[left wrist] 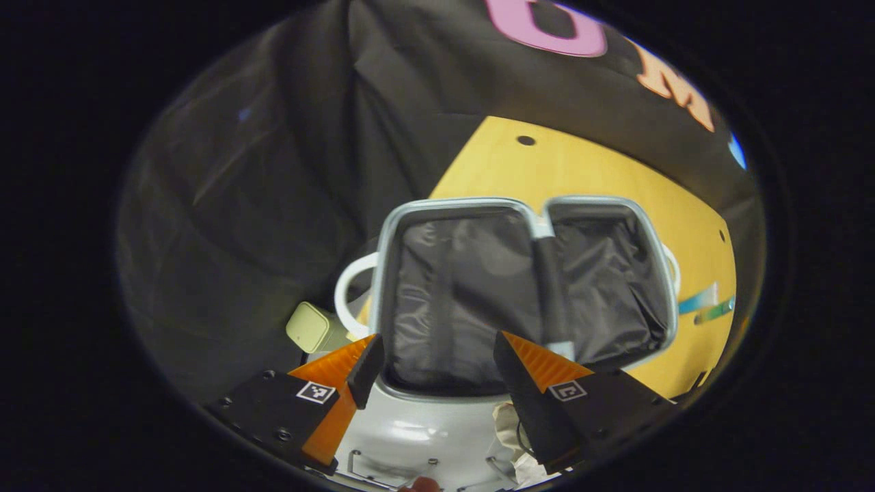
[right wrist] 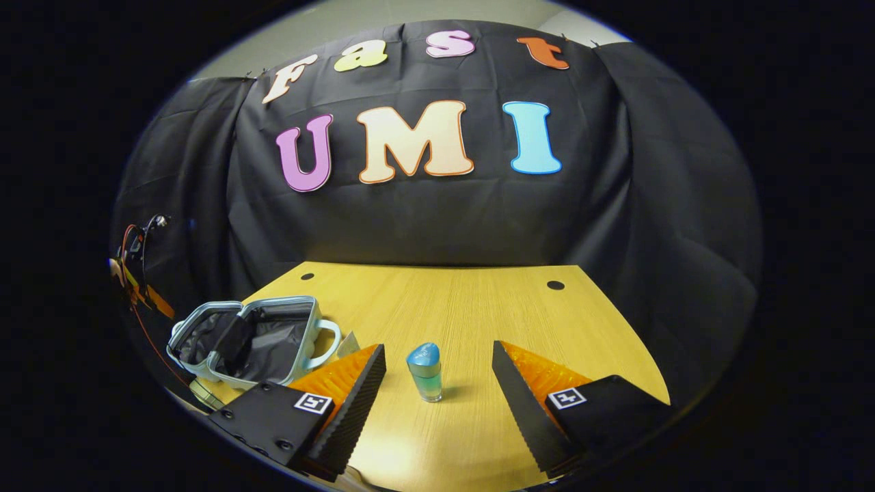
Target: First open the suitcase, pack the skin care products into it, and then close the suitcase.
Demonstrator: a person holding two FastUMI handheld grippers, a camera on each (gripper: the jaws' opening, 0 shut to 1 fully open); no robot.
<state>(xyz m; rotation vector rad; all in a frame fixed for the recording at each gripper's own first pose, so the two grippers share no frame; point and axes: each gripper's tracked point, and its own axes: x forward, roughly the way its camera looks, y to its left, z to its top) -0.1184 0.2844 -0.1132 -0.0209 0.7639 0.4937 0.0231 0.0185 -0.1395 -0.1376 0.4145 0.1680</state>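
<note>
The suitcase (left wrist: 526,225) lies open on the table, both halves lined with black fabric and holding nothing that I can see. My left gripper (left wrist: 437,338) hovers open just above its near rim. A pale green square-topped container (left wrist: 311,328) sits beside the suitcase's white handle (left wrist: 348,287). In the right gripper view the open suitcase (right wrist: 311,321) lies at the left. A small teal bottle (right wrist: 424,372) with a blue cap stands upright on the wood. My right gripper (right wrist: 437,347) is open, and the bottle stands between and slightly beyond its fingertips, untouched.
The wooden table (right wrist: 478,307) has two dark holes near its far edge, and black cloth hangs behind and beside it. A rig with red wires (right wrist: 137,266) shows at the far left. A teal streak (left wrist: 707,304) lies near the table's right edge.
</note>
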